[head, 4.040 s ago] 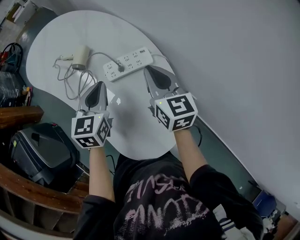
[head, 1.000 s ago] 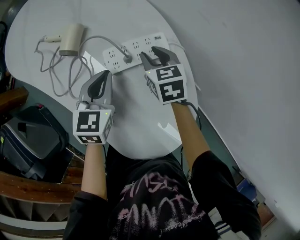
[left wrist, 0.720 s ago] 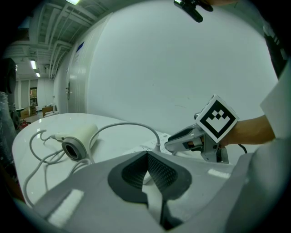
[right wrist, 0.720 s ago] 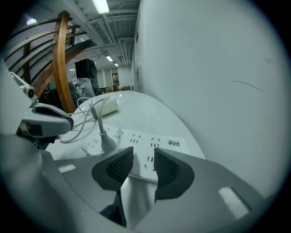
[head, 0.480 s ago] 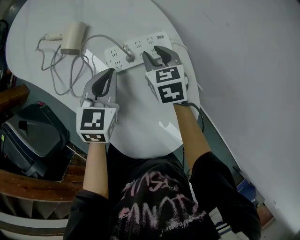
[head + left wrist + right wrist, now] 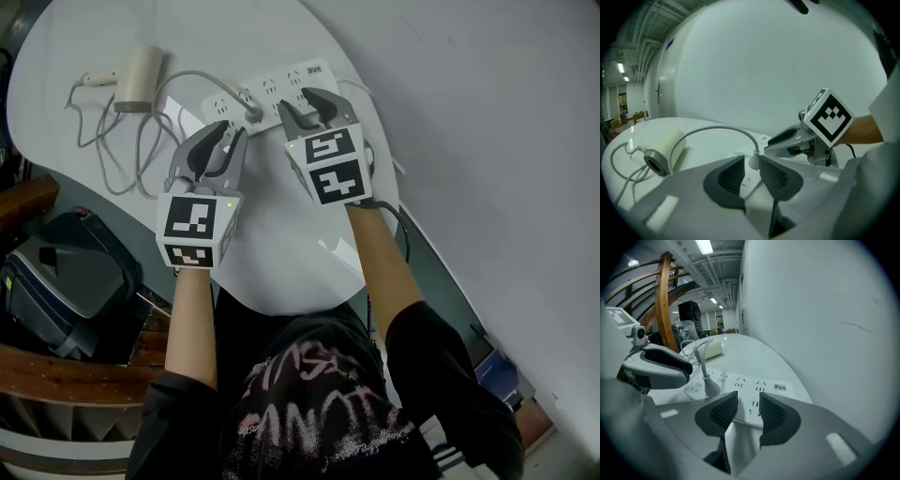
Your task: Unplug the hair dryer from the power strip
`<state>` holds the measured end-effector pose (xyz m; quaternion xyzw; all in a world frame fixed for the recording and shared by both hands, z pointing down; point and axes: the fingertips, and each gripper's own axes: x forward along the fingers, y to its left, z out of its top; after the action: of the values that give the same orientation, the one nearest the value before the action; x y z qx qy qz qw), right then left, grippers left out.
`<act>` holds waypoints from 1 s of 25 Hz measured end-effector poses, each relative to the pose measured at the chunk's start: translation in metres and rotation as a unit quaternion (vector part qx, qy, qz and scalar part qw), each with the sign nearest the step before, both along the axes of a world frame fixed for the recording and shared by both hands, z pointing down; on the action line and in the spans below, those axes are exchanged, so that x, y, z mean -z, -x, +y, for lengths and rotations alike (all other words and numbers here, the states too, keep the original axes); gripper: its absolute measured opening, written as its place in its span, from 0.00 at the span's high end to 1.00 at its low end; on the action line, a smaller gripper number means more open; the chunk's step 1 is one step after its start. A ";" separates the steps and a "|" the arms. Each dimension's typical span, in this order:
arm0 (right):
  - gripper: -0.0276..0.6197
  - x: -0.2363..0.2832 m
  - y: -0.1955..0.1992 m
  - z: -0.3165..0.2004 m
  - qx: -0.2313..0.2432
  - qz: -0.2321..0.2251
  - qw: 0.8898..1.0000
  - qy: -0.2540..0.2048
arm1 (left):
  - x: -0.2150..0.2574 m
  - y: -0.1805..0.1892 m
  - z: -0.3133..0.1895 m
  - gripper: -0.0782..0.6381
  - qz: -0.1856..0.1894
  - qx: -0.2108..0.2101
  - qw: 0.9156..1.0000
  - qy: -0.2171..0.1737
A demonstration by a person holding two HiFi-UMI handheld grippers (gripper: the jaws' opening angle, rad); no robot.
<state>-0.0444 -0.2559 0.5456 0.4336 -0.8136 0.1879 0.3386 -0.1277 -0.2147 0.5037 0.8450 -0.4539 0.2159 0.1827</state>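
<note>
A white power strip (image 6: 281, 92) lies on the white table, with the hair dryer's plug (image 6: 251, 114) standing in a socket near its left end. The grey cord runs from the plug to the cream hair dryer (image 6: 138, 80) at far left. My left gripper (image 6: 225, 139) is open, its tips right at the plug; in the left gripper view the plug (image 6: 753, 161) shows in the narrow gap between the pads. My right gripper (image 6: 310, 101) is open over the strip's middle, and the power strip (image 6: 754, 391) lies just beyond its pads, with nothing held.
Loops of the hair dryer's cord (image 6: 112, 150) lie on the table (image 6: 281, 253) left of my left gripper. A white wall (image 6: 487, 141) runs close along the table's right side. A black case (image 6: 56, 291) sits below the table edge at left.
My left gripper has moved forward to the plug and its jaws have parted. My right gripper has stayed open over the power strip, shifting only slightly.
</note>
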 end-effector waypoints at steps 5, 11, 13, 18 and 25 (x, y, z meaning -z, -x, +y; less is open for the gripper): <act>0.71 0.000 0.001 0.000 -0.001 -0.001 1.000 0.002 | -0.009 -0.019 -0.014 0.73 -0.019 -0.034 0.999 0.000; 0.71 0.000 0.001 -0.001 0.002 -0.001 1.000 0.003 | -0.015 -0.029 -0.025 0.73 -0.025 -0.046 0.999 0.001; 0.71 -0.001 0.001 -0.001 0.002 -0.002 1.000 0.004 | -0.018 -0.030 -0.026 0.73 -0.028 -0.047 0.998 0.005; 0.71 -0.002 0.000 0.001 0.005 0.003 1.000 0.009 | -0.020 -0.032 -0.026 0.76 -0.037 -0.051 0.998 0.006; 0.71 -0.001 0.000 0.000 0.008 0.005 1.000 0.008 | -0.018 -0.032 -0.026 0.78 -0.037 -0.046 0.998 0.005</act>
<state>-0.0444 -0.2556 0.5466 0.4255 -0.8138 0.1892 0.3479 -0.0961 -0.2404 0.5216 0.8556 -0.4195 0.2576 0.1600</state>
